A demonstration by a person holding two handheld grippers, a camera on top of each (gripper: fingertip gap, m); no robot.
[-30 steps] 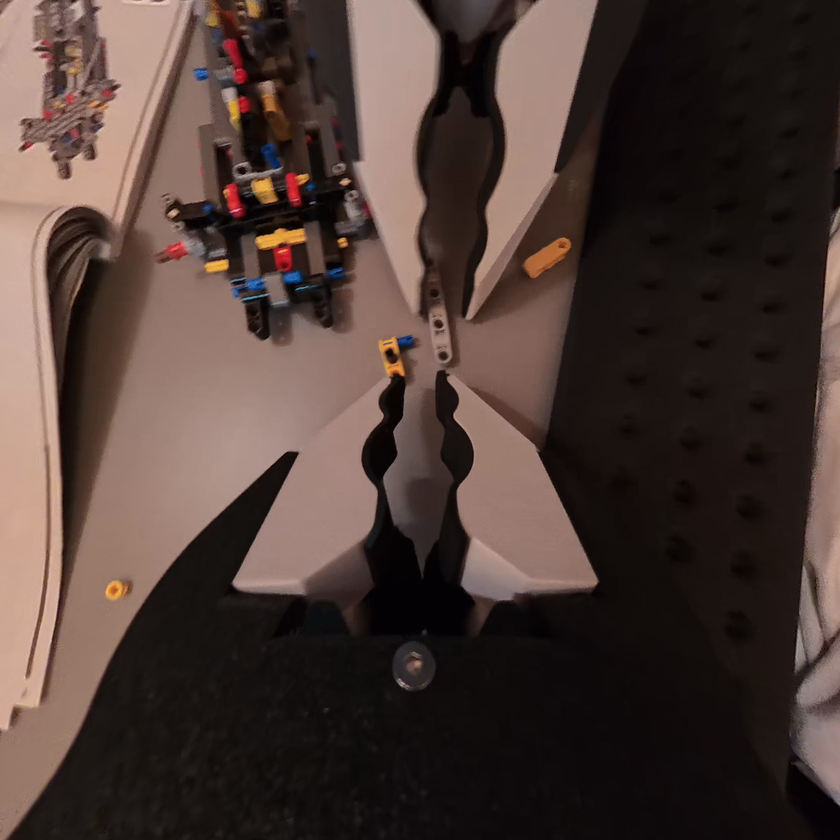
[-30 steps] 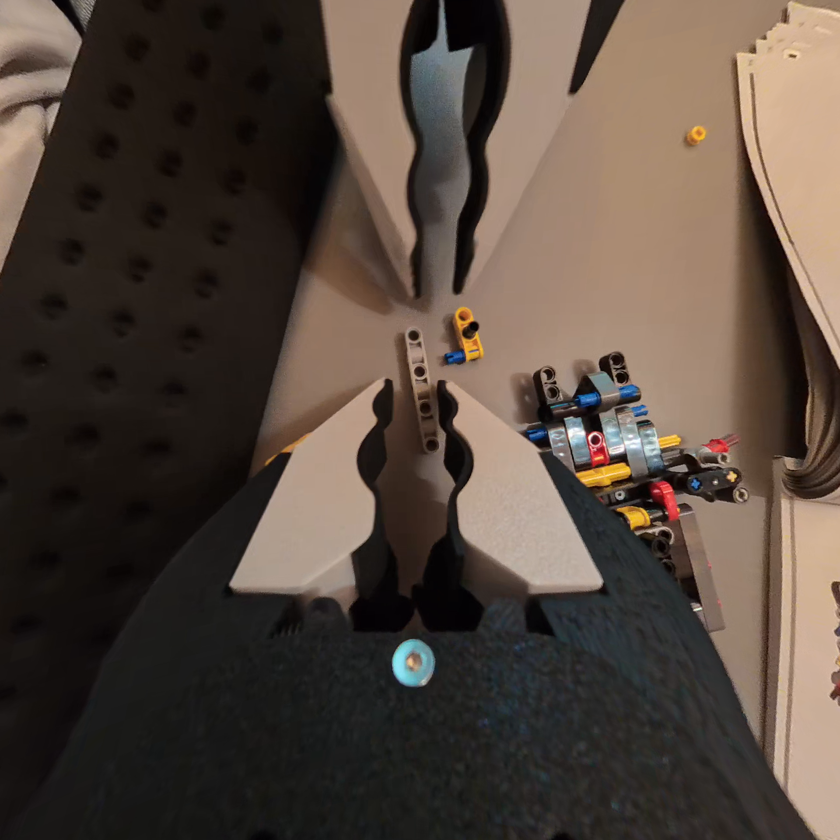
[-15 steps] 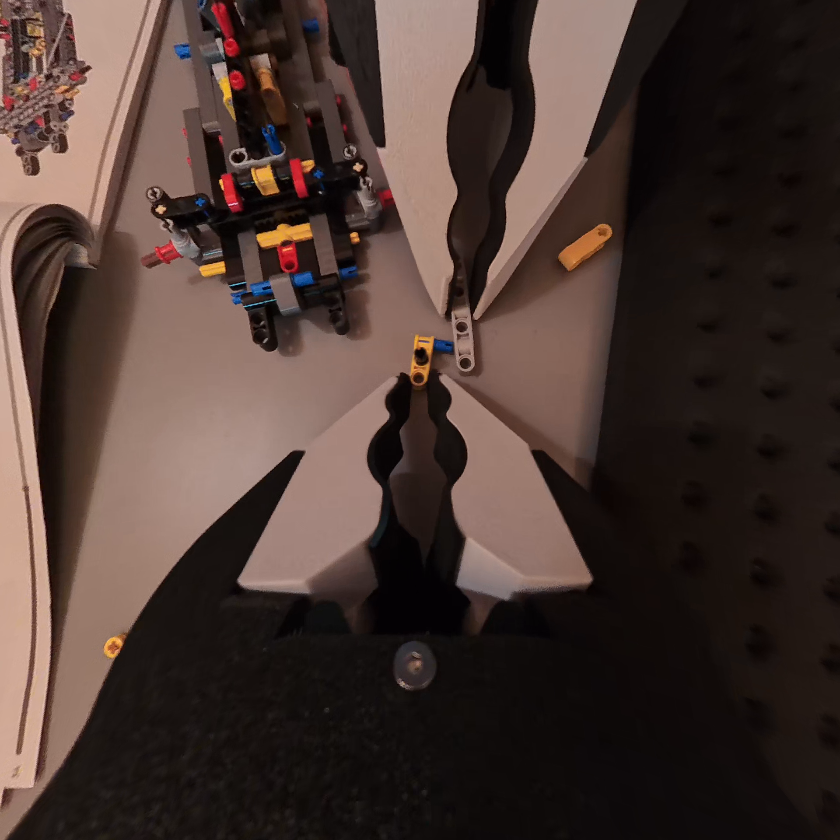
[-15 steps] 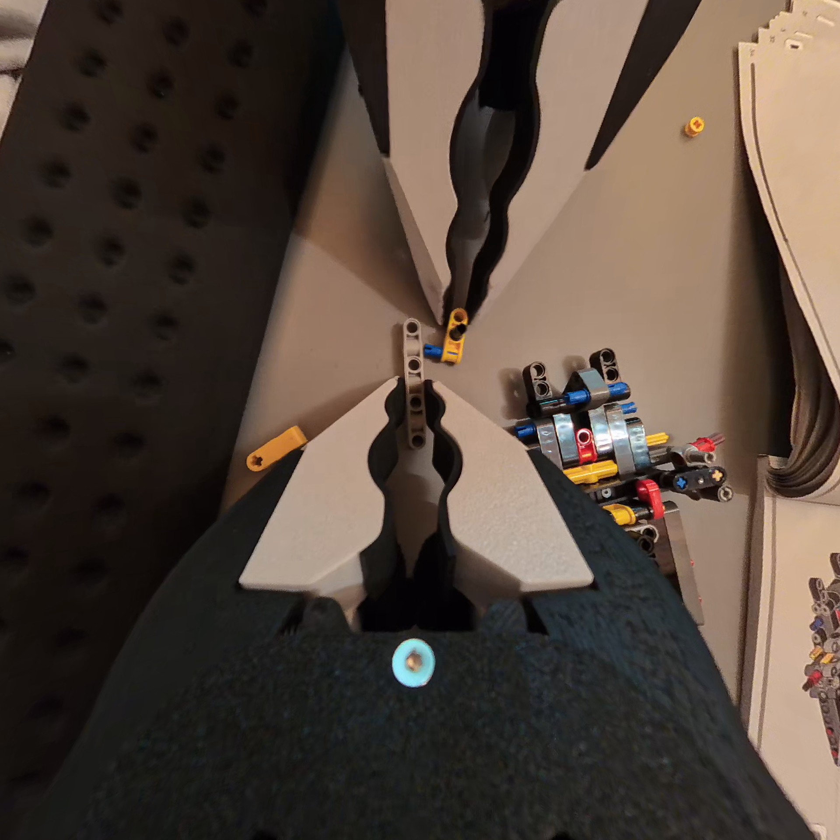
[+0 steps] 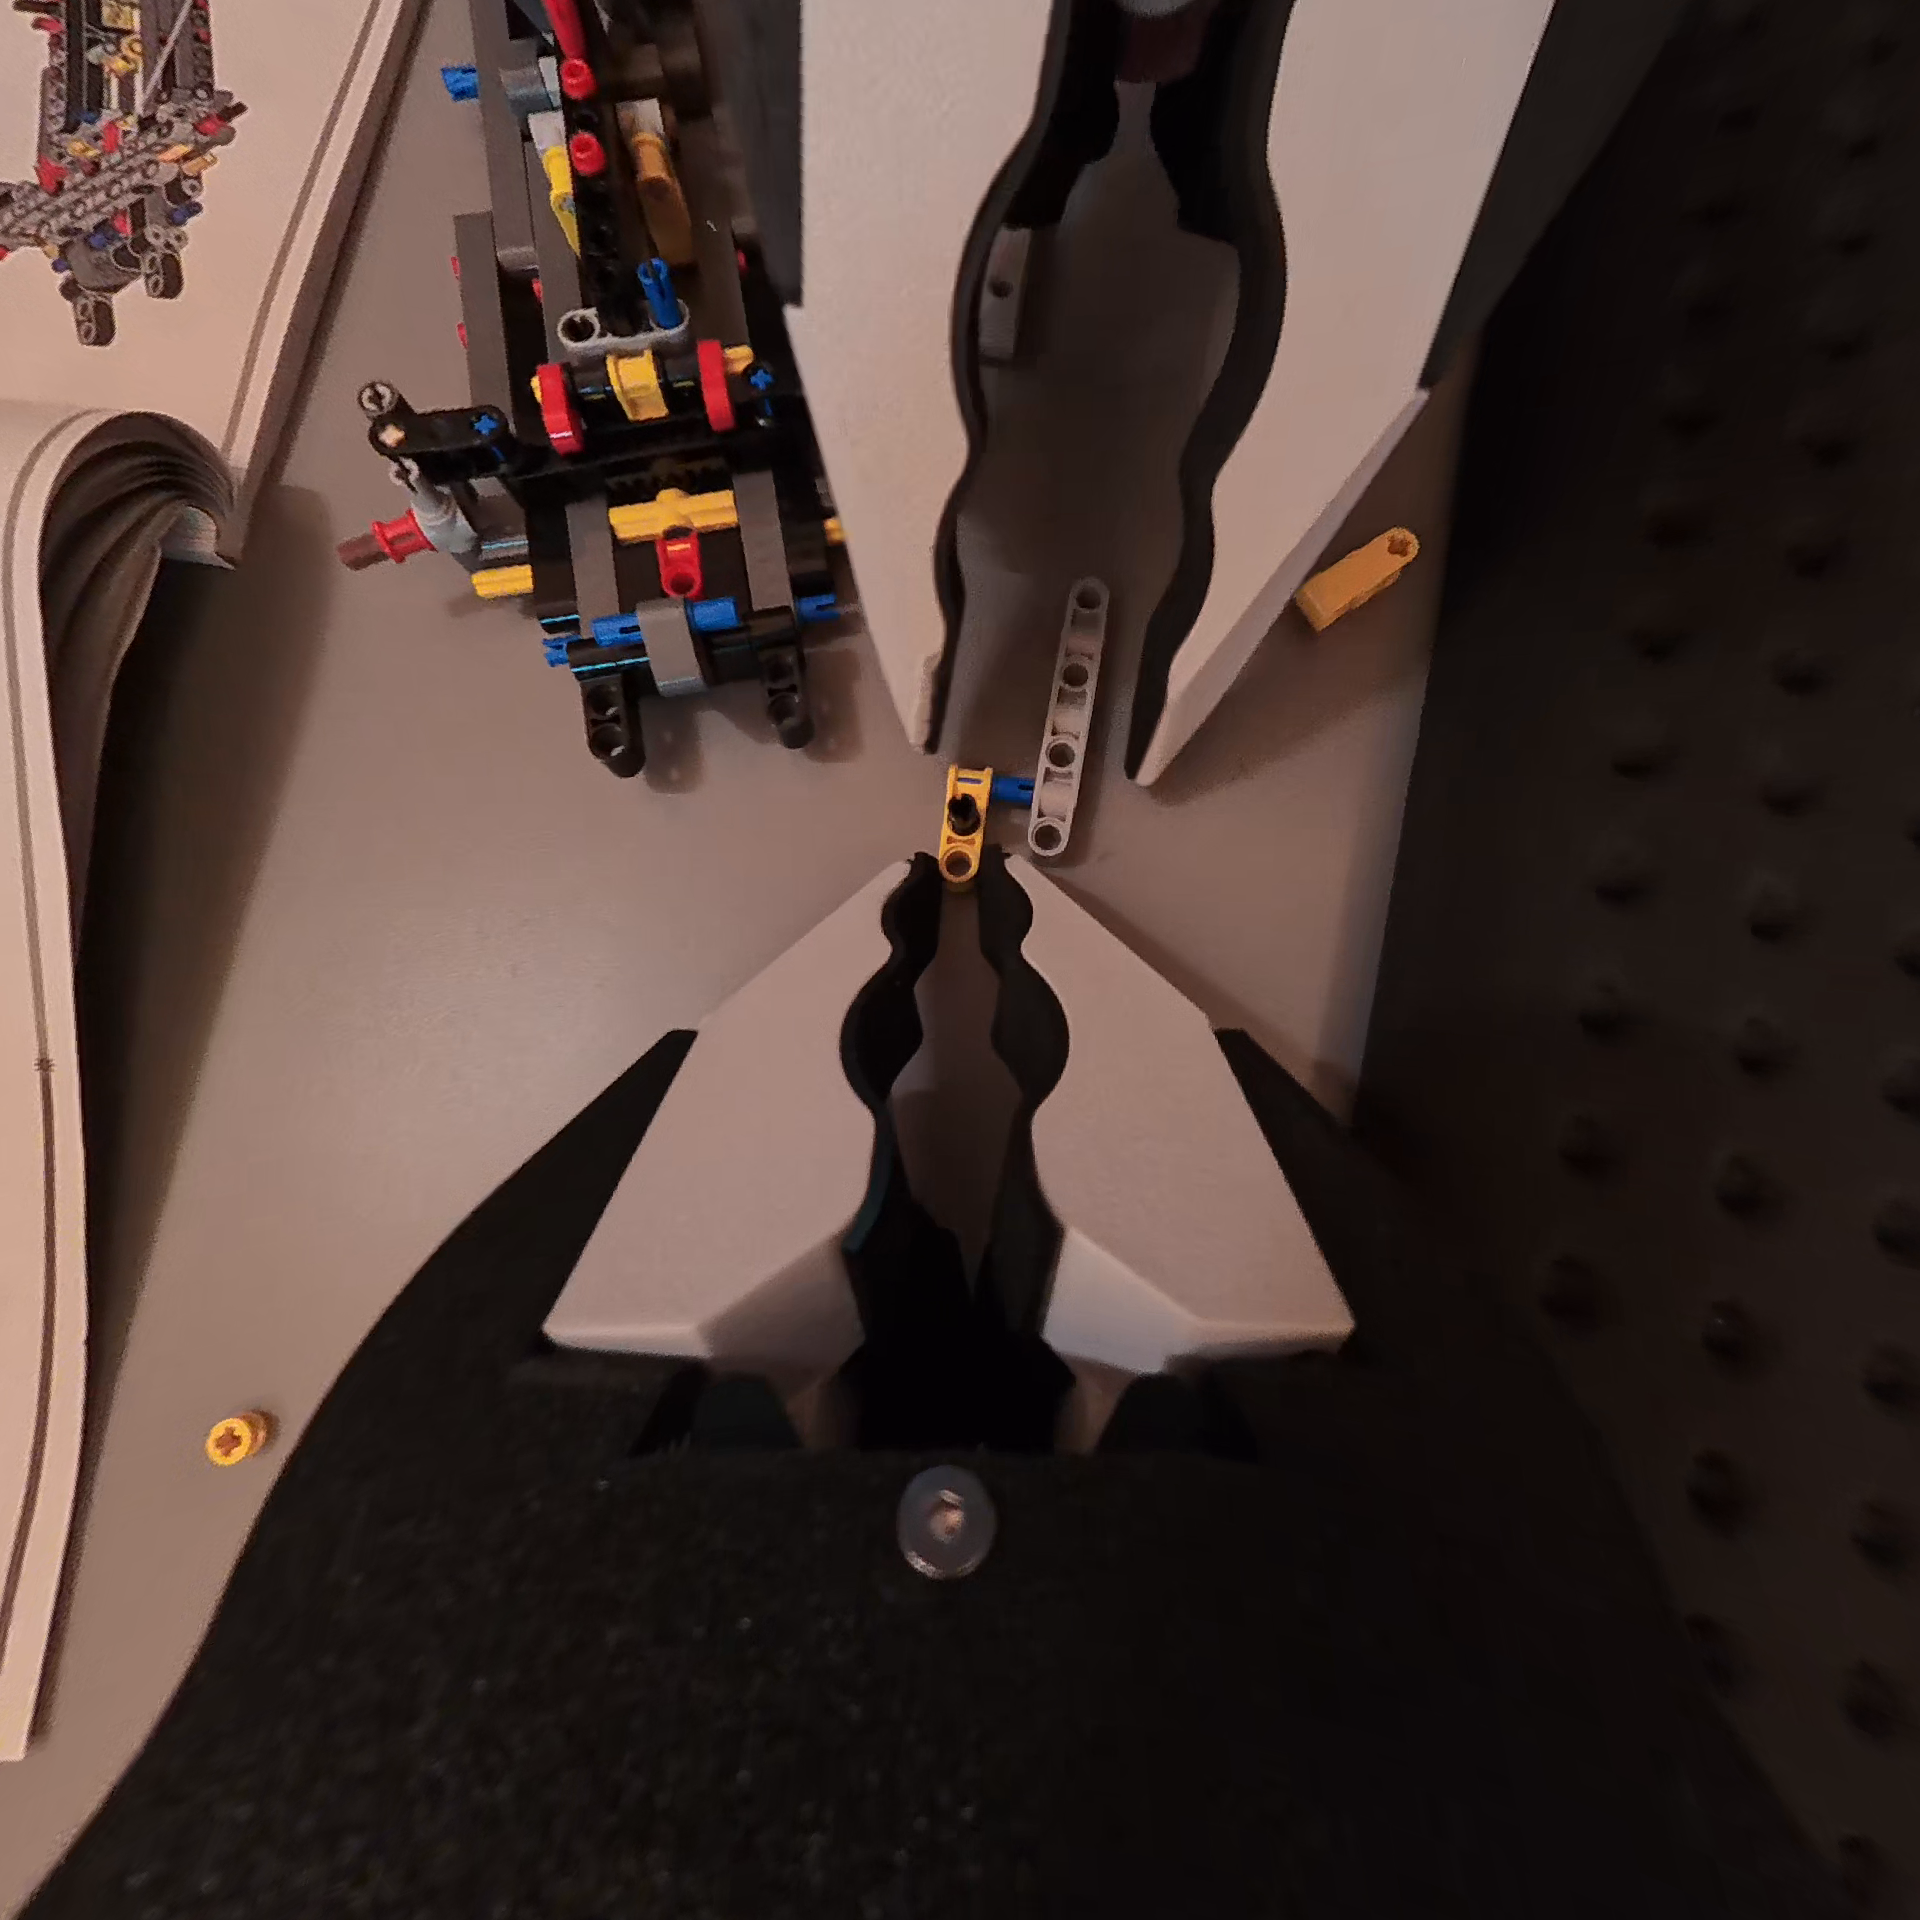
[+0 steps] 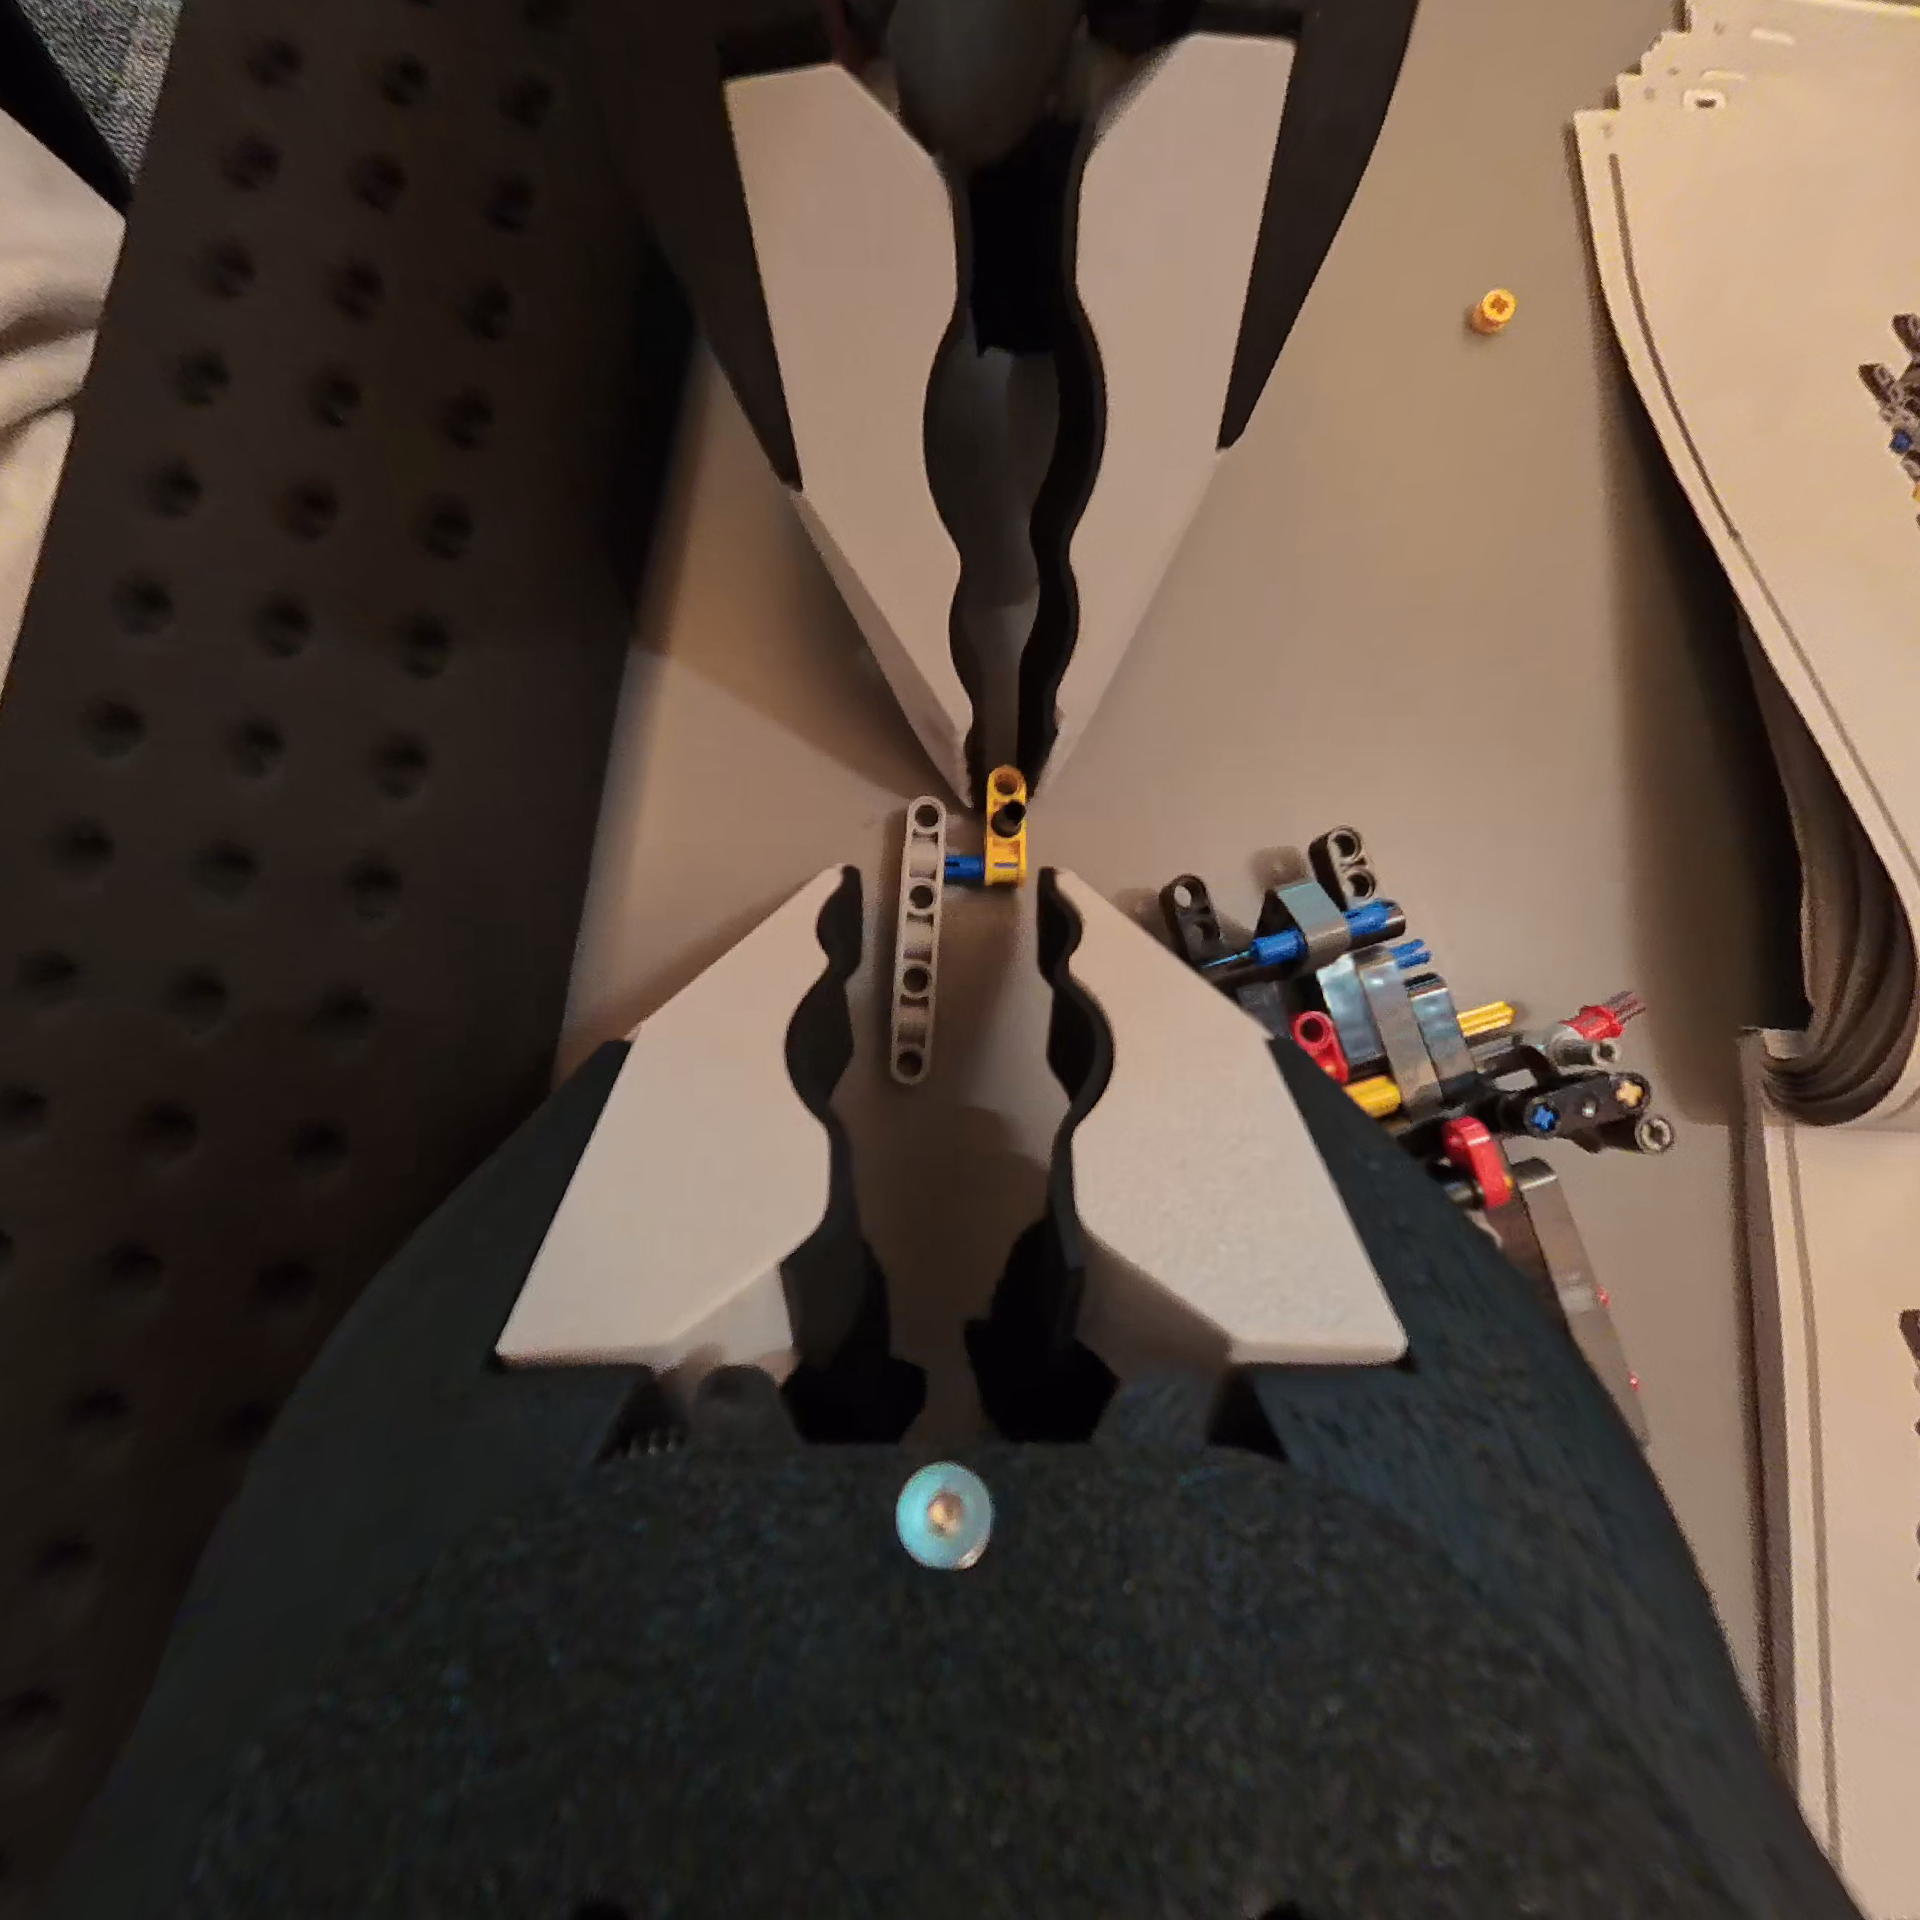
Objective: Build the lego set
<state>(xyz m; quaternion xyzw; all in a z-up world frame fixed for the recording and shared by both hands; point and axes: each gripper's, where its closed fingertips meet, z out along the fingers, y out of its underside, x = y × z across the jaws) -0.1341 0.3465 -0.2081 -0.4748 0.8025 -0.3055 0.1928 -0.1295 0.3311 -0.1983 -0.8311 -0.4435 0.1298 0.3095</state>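
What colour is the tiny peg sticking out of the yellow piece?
Blue. The peg joins the yellow piece to the grey beam, clearest in the right wrist view.

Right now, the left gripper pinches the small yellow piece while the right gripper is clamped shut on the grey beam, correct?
Not quite. The right gripper is open: in the right wrist view the grey beam lies loose between its spread fingers. The left gripper does pinch the yellow piece.

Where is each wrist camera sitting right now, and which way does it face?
Left wrist view: sits behind the left tongs, looking along them down at the table; they pinch the yellow connector.
Right wrist view: behind the right tongs, facing the opposite way; they stand open around the grey beam.
Shared: both tongs, connector, beam, half-built model.
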